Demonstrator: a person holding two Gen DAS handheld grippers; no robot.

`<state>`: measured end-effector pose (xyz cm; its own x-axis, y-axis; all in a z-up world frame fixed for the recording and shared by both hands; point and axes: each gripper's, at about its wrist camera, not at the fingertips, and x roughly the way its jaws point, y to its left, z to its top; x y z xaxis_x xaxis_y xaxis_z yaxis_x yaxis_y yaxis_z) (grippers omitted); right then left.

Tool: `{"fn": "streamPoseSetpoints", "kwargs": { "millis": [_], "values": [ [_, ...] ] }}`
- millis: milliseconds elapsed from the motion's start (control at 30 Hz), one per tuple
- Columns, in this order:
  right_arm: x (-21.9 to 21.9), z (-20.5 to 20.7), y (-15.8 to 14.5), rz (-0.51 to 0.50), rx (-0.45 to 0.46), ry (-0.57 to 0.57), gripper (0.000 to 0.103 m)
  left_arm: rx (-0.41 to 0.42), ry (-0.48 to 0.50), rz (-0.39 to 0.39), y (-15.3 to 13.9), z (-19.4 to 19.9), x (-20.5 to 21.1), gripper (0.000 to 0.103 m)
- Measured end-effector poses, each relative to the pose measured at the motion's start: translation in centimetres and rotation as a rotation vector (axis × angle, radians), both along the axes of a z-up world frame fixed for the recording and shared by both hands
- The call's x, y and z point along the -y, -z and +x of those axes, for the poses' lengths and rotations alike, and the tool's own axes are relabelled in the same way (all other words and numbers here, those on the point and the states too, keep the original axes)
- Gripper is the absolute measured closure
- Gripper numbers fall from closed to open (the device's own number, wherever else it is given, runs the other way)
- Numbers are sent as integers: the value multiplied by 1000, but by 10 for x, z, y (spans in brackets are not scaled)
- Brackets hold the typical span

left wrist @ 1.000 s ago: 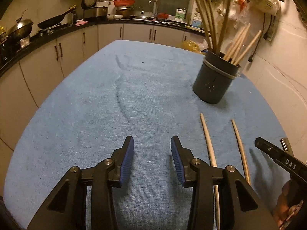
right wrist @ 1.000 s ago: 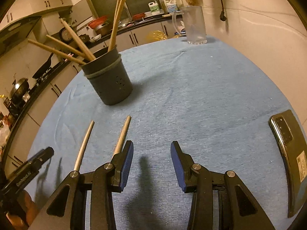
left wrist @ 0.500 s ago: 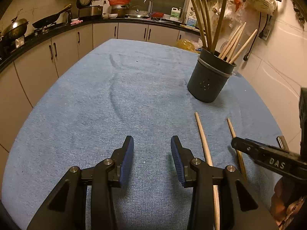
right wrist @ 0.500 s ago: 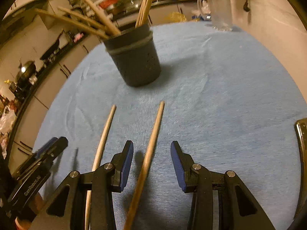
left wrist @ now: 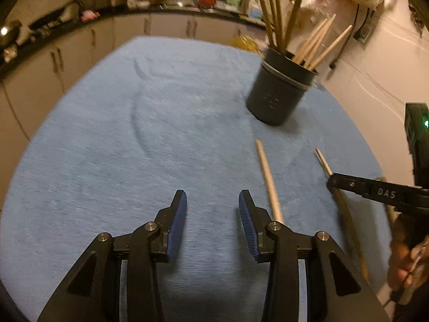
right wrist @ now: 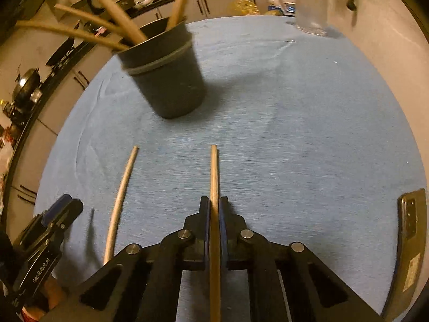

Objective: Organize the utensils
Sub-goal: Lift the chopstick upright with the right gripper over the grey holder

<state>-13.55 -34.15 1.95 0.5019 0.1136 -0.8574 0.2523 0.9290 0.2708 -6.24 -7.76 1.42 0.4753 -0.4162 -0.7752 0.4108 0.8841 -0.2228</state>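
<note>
R gripper (right wrist: pixel 213 209): your jaws are clamped on the darker chopstick (right wrist: pixel 213 177), gripped partway along, front tip pointing at the holder (right wrist: pixel 166 80).
L gripper (left wrist: pixel 211 214): fingers apart, nothing btwn them, hovering over the blue cloth (left wrist: pixel 134 147).
2nd chopstick (right wrist: pixel 120 193): lying on the cloth just beside the held 1.
Risk 1: grip's off-centre, so the stick may pivot or slip when you lift.
Risk 2: sticks already fan out of the holder; your tip could catch them or tip it.

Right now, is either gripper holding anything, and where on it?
The right gripper clamps one chopstick along its shaft, back from the far tip. The left gripper is open, empty.
</note>
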Motion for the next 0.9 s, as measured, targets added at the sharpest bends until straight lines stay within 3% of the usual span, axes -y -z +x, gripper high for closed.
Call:
{"fn": "streamPoseSetpoints", "kwargs": {
  "millis": [200,300,400,467,500,567,600,733,900],
  "values": [
    [9,-15,-4,44,45,17,96,-124,97,-44,-10,14,29,64],
    [12,-20,-6,53,60,25,96,-193,130,-13,-6,21,50,64],
    [16,-24,-9,57,76,31,96,-208,145,69,-1,26,71,68],
    [18,-26,-11,54,84,36,95,-173,143,169,-1,26,88,79],
    [18,-26,-12,56,89,38,95,-170,138,198,-2,27,94,81],
    [19,-29,-13,59,95,40,95,-160,127,258,-2,29,103,96],
    [18,-30,-14,59,100,40,95,-154,129,268,-2,30,105,97],
    [18,-33,-20,58,119,36,95,-167,117,225,-4,32,98,97],
    [16,-39,-34,50,168,30,95,-120,127,57,-36,23,72,97]
  ]
}}
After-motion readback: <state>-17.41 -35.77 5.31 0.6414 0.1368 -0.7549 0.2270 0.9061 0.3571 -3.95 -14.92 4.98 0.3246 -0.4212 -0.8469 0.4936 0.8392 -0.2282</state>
